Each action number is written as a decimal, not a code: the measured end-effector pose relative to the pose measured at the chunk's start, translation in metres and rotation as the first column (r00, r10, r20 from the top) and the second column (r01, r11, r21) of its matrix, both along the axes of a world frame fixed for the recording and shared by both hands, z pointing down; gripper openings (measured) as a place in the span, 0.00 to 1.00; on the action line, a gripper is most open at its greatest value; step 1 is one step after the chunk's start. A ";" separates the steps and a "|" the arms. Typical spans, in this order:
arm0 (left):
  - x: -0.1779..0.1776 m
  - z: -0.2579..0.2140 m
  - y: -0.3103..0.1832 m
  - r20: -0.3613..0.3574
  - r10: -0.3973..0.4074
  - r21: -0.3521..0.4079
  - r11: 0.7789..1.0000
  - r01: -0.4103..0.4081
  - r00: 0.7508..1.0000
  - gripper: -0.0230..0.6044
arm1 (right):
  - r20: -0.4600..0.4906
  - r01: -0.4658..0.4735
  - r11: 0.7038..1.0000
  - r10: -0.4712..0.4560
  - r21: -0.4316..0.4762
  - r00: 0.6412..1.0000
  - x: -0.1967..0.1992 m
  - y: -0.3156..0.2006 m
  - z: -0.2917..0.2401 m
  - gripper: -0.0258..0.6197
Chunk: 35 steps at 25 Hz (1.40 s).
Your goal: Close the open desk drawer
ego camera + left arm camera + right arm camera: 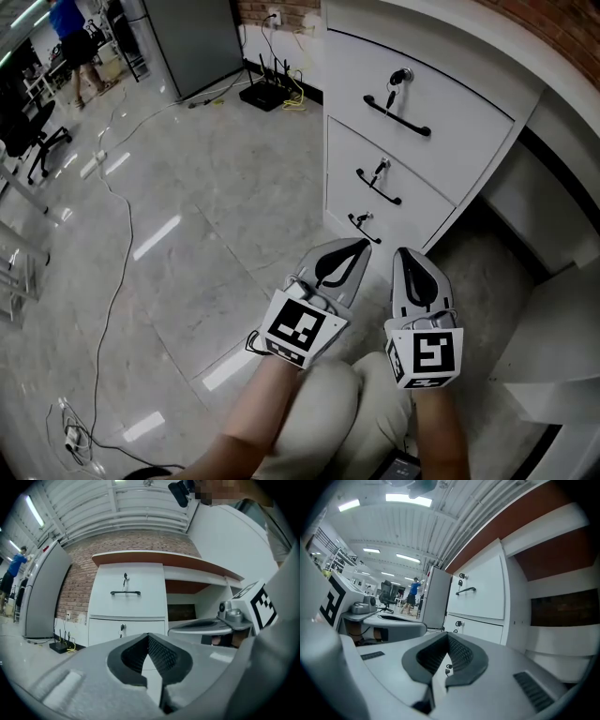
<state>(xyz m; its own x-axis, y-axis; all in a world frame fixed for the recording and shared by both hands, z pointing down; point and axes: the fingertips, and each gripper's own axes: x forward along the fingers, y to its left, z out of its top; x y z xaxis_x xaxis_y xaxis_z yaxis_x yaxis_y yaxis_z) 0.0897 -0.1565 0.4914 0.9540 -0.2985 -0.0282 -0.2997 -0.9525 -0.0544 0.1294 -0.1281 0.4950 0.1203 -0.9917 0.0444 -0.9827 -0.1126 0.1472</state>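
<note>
Head view: the left gripper (359,246) and the right gripper (404,253) lie side by side above the person's knees. Both point at the white drawer unit (375,141) under the desk (525,56). Each pair of jaws is drawn together to a tip with nothing between. Nearest ahead of the jaws is the bottom drawer (389,232), then the middle drawer (412,183), and farthest is the top drawer (450,103). All three fronts sit flush with the unit, none standing out, and each carries a black handle and a key. Neither gripper touches them.

Left gripper view: the jaws are closed on each other and empty. The top drawer's handle (125,593) stands above and beyond the jaw tips, and the middle drawer is directly behind them. The right gripper lies level to the right of the jaws. A black router (60,646) sits on the floor far to their left.

Right gripper view: these jaws also meet at the tips, holding nothing. A small drawer key (449,667) shows through the notch just below the tips. The top and middle drawers rise above and beyond the jaws, and the left gripper lies to their left.
</note>
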 end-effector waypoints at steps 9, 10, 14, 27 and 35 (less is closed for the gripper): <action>0.001 -0.014 0.025 0.056 -0.026 0.122 0.992 0.019 0.998 0.05 | 0.019 0.009 1.000 -0.009 0.022 1.000 -0.010 0.009 -0.011 0.06; 0.000 -0.014 0.026 0.058 -0.027 0.126 0.992 0.019 0.998 0.05 | 0.018 0.009 1.000 -0.009 0.020 1.000 -0.012 0.010 -0.010 0.06; -0.003 -0.015 0.026 0.055 -0.034 0.132 0.991 0.027 0.998 0.05 | 0.017 0.010 1.000 -0.010 0.007 1.000 -0.014 0.009 -0.007 0.06; -0.013 -0.012 0.019 0.039 -0.060 0.111 0.992 0.055 0.997 0.05 | 0.013 0.016 1.000 -0.016 -0.018 1.000 -0.018 0.012 -0.001 0.06; -0.013 -0.012 0.023 0.038 -0.061 0.117 0.992 0.056 0.997 0.05 | 0.019 0.008 1.000 -0.008 -0.009 1.000 -0.019 0.014 -0.002 0.06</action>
<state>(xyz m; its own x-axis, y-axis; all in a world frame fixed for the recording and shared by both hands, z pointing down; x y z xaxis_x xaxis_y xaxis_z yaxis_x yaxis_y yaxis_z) 0.0763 -0.1333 0.4792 0.9359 -0.3512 -0.0266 -0.3502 -0.9199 -0.1766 0.1100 -0.1137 0.4925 0.1112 -0.9922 0.0557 -0.9862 -0.1033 0.1295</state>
